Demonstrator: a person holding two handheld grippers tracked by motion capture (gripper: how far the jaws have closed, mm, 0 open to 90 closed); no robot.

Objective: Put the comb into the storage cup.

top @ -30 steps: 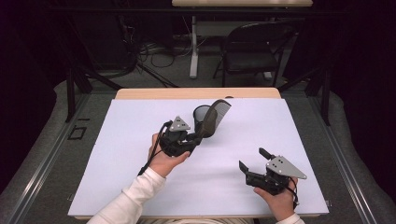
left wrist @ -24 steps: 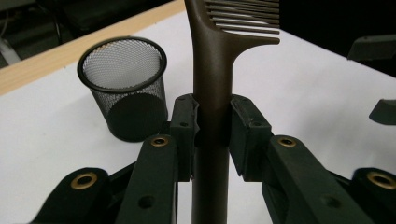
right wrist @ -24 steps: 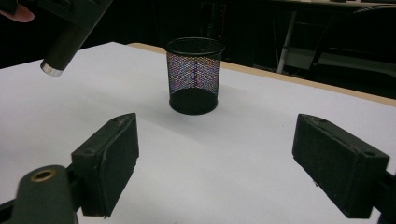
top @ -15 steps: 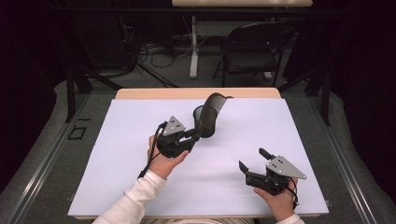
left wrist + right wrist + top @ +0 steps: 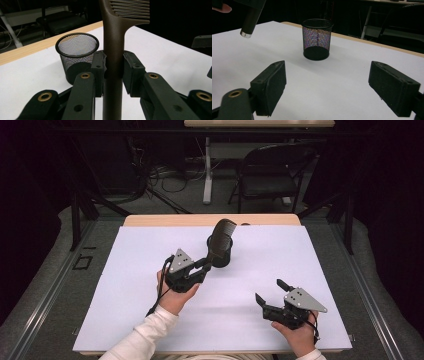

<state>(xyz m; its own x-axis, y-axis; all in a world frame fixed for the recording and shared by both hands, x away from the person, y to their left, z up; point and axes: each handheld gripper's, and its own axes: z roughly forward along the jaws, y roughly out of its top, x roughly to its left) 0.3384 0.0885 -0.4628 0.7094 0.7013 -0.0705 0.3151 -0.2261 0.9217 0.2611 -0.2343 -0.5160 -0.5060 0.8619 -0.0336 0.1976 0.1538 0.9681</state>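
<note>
left claw (image 5: 113,66) – clamped on comb (image 5: 221,241) handle | comb swung upright since a second ago, now over mesh cup (image 5: 220,254) – ready to drop | right claw (image 5: 272,291) – wide, empty, on counter (image 5: 125,320)

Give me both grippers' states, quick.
Left gripper: shut on the comb handle, beside the mesh cup.
Right gripper: open, nothing between its jaws.

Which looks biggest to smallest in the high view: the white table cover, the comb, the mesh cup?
1. White table cover, by far.
2. Comb and mesh cup: unsure, since the comb is raised nearer the camera and hides part of the cup.
</note>
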